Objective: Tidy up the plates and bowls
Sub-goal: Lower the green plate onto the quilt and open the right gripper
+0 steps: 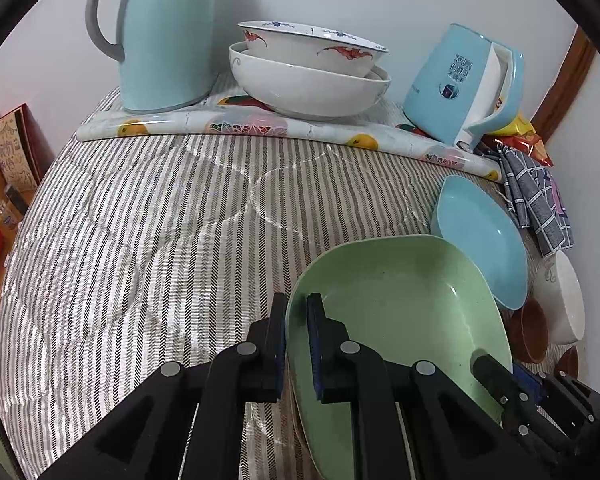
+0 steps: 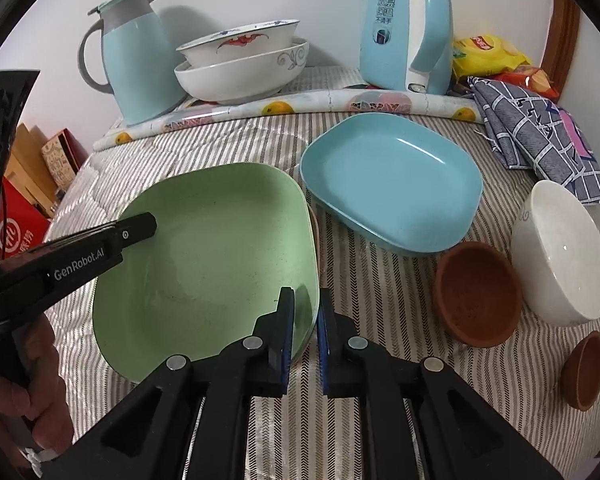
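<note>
Left wrist: fingers (image 1: 296, 312) clamping green plate (image 1: 400, 300).

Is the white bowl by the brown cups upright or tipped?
Tipped. The white bowl lies on its side, mouth facing the camera, beside the brown cup.

Pale green plate (image 2: 203, 264), sky-blue plate (image 2: 392, 180); terracotta-brown bowl (image 2: 476, 296), grey-and-white striped quilt (image 1: 147, 232)

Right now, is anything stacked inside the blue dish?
No. The blue dish sits empty on the striped cover, beside the green plate.
</note>
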`<state>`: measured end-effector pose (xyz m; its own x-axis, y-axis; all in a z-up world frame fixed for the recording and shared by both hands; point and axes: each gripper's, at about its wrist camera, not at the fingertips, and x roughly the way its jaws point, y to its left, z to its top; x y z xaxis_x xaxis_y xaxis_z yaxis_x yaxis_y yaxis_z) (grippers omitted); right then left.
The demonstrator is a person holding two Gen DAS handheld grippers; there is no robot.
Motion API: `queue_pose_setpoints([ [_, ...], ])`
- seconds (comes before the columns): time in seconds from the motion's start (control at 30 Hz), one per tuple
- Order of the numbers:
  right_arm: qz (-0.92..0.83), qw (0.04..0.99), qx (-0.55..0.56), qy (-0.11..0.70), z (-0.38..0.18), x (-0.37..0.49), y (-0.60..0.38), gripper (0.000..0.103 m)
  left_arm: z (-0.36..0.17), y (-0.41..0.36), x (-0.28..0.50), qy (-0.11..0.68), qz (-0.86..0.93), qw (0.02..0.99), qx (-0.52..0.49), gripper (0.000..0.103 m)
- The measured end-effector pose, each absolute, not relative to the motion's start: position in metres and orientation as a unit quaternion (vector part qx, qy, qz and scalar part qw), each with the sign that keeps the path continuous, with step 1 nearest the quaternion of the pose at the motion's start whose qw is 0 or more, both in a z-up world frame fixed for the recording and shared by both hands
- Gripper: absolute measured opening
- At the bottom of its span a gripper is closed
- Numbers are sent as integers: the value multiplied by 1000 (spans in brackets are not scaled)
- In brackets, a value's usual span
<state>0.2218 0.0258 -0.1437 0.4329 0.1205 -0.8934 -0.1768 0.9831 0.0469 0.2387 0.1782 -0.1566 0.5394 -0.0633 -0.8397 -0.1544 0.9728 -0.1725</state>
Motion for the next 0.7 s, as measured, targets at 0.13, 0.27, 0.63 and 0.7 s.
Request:
queue_pose_setpoints([
  [0.13,92,845,-37,525,-144,221,29,16,-159,178,240,483,22,868,-113,10],
  [0.27,103,838,-42,534,-145,218,28,24,-156,177,239,483,20,869,-111,15],
  [0.63,110,851,-22,512,-119,203,12,53,-136,171,220,471,30,876,-101,32],
  [0.7,104,857,-19,505,-113,200,5,55,-131,169,215,467,31,878,-104,40],
])
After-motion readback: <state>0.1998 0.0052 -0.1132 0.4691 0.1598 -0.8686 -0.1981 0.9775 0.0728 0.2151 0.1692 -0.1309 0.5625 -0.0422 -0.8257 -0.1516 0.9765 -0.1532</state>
